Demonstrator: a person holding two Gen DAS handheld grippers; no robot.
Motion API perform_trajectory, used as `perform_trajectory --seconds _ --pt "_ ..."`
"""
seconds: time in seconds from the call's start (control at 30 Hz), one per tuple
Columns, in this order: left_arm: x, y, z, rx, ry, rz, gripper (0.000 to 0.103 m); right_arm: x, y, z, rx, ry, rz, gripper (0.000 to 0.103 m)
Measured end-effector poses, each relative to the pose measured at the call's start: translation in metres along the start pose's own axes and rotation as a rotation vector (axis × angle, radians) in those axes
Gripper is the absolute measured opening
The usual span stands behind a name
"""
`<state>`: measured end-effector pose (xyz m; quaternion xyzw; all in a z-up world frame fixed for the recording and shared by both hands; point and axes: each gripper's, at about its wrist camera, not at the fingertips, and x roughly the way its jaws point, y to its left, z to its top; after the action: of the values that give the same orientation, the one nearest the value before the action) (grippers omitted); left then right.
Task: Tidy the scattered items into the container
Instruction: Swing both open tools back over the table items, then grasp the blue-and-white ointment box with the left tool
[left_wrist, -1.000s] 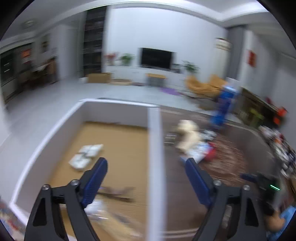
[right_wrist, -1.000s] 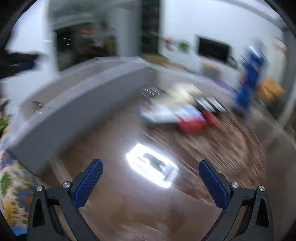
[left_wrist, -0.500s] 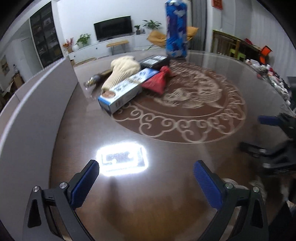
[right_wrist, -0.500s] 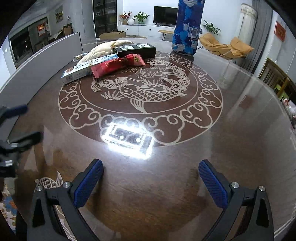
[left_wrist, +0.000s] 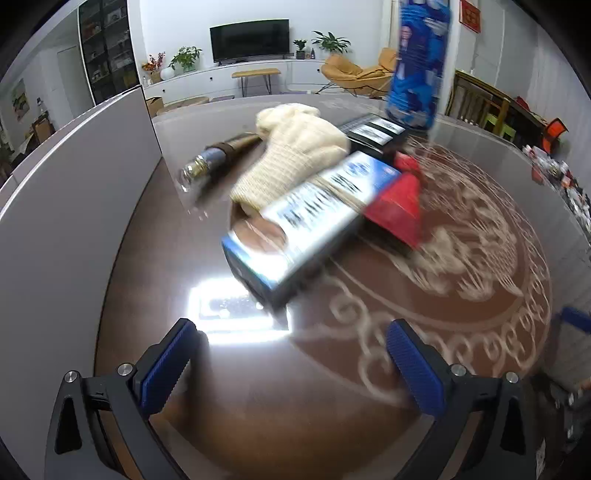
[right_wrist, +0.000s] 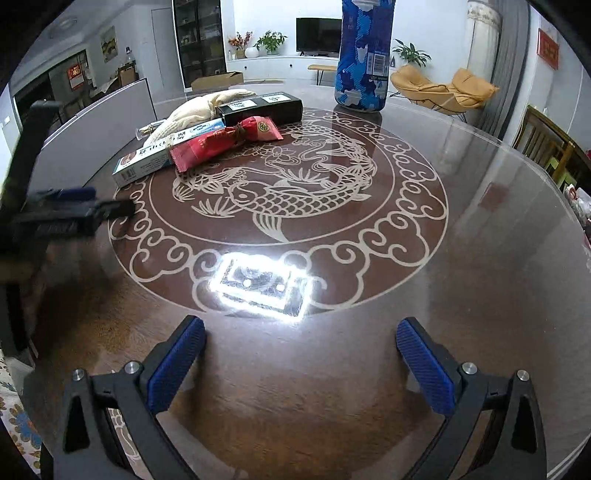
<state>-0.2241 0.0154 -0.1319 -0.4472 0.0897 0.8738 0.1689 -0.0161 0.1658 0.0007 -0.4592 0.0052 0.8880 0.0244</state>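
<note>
A pile of items lies on the round brown table: a blue-and-white box (left_wrist: 306, 218) (right_wrist: 166, 151), a cream knitted glove (left_wrist: 295, 155) (right_wrist: 199, 109), a red packet (left_wrist: 397, 203) (right_wrist: 225, 142), a black box (left_wrist: 373, 131) (right_wrist: 262, 107) and a small glass bottle (left_wrist: 218, 158). The grey-walled container (left_wrist: 74, 177) (right_wrist: 99, 125) stands to the left. My left gripper (left_wrist: 291, 365) is open and empty, just short of the blue-and-white box; it also shows in the right wrist view (right_wrist: 70, 214). My right gripper (right_wrist: 299, 362) is open and empty, well back from the pile.
A tall blue-and-white can (right_wrist: 364, 55) (left_wrist: 419, 62) stands behind the pile. A ceiling light glares on the glass tabletop (right_wrist: 262, 284). Clutter sits at the table's right edge (left_wrist: 561, 177). Chairs and a living room lie beyond.
My left gripper has swung from over the container to the table and moved in close to the blue-and-white box. My right gripper has steadied, facing the table centre.
</note>
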Motion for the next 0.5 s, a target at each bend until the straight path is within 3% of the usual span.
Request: perform_trajectory --seconds 0.33,0.5 --pt "0.032 -0.004 0.042 0.048 0.0 -0.032 0.103 0.0 0.0 0.0 -0.001 0.0 0.001 0.103" --pt "0.04 -0.024 0.053 0.063 0.001 -0.047 0.103 0.0 0.001 -0.001 -0.001 -0.001 0.001 0.103"
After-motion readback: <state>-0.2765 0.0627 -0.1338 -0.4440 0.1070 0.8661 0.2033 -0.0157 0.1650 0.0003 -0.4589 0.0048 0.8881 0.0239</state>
